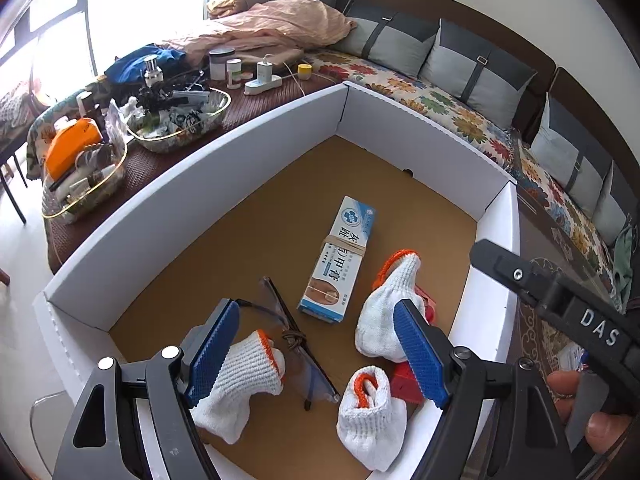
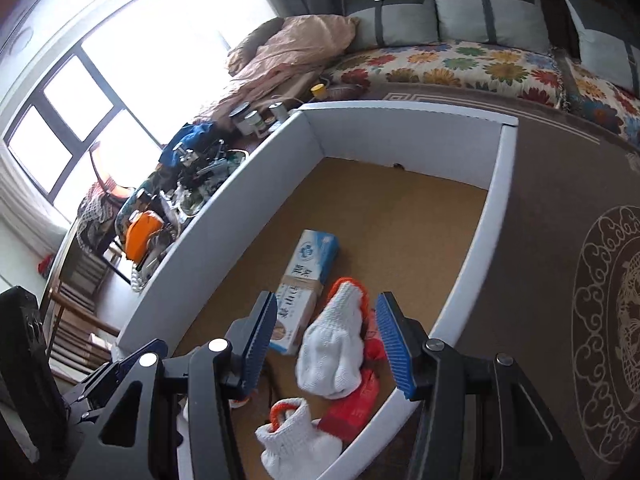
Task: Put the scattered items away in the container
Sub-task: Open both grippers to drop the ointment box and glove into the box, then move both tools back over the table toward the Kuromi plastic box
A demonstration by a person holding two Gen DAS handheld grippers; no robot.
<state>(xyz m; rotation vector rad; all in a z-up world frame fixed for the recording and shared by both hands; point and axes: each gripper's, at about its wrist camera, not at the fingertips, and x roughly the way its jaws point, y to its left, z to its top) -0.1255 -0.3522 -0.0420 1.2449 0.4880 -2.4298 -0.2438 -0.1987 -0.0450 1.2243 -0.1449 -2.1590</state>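
Observation:
A white-walled box point(image 1: 192, 188) with a brown floor holds the items. In it lie a blue-and-white medicine carton point(image 1: 338, 260) bound with a rubber band, clear safety glasses point(image 1: 298, 344), a red packet point(image 1: 404, 380) and three white knit gloves with orange cuffs point(image 1: 240, 384) point(image 1: 372, 416) point(image 1: 384, 316). My left gripper point(image 1: 316, 354) hangs open above them, its pads touching nothing. My right gripper point(image 2: 327, 344) is open over one glove point(image 2: 334, 348), which lies loose on the red packet point(image 2: 356, 400). The carton point(image 2: 306, 288) sits just beyond.
Left of the box, a dark table carries glass bowls point(image 1: 180, 120) of clutter, an orange case point(image 1: 70, 146), jars and a charger. A sofa point(image 1: 440, 92) with a floral cover and grey cushions runs behind. A patterned brown carpet point(image 2: 560, 240) lies right of the box. A hand point(image 1: 568, 396) holds the right gripper's handle.

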